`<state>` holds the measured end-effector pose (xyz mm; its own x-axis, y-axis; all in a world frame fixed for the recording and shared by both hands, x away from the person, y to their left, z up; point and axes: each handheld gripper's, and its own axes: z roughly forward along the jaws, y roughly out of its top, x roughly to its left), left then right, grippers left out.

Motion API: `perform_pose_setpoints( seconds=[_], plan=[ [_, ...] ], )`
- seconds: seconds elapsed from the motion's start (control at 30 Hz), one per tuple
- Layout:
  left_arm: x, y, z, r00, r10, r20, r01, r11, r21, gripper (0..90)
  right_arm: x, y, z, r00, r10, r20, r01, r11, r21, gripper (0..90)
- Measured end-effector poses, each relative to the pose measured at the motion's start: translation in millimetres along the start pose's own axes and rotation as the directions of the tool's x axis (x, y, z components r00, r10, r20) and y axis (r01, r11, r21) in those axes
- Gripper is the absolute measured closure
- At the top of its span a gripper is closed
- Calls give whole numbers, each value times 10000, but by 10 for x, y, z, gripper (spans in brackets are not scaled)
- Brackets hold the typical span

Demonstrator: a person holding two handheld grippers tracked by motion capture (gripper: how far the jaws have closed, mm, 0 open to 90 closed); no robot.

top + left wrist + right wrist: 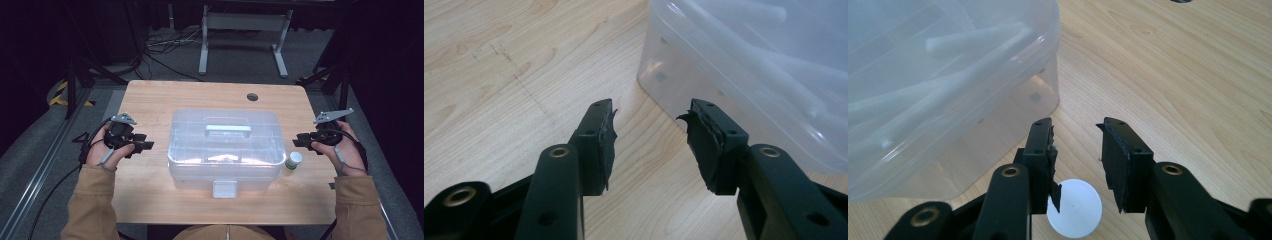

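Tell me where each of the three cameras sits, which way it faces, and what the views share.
High view: above the person's side, looking forward and down on the table; both forearms, hands, the left gripper and right gripper show.
Left gripper view: rides the left gripper, looking along its open jaws at the clear box.
Right gripper view: rides the right gripper, jaws open above the small bottle's white cap, box at left.
Shared: all three show the box and the wooden tabletop; the high view and right gripper view also share the bottle.
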<state>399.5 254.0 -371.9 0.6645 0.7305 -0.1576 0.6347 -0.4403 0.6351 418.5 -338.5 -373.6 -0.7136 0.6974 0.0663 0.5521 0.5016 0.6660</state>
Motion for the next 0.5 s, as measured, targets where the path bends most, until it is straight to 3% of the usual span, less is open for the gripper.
perform_pose_setpoints(
  seconds=[0.07,0.13,0.3,0.5],
  plan=[
    [-4,-6,-5,9999,83,-125,-85,9999,-103,529,-5,1,2,10000,93,-20,-93,9999,-58,658],
    [-19,-2,-18,9993,219,-310,-224,9996,-179,459,-4,6,7,9999,134,-23,-134,9998,-132,640],
    [-52,37,-68,9997,210,-98,-211,9998,-56,471,2,8,22,10000,42,10,-41,9997,-243,603],
    [-141,112,-186,9994,284,-211,-292,9989,-374,474,-3,-18,-2,9999,163,39,-162,9994,-308,594]
  ],
)
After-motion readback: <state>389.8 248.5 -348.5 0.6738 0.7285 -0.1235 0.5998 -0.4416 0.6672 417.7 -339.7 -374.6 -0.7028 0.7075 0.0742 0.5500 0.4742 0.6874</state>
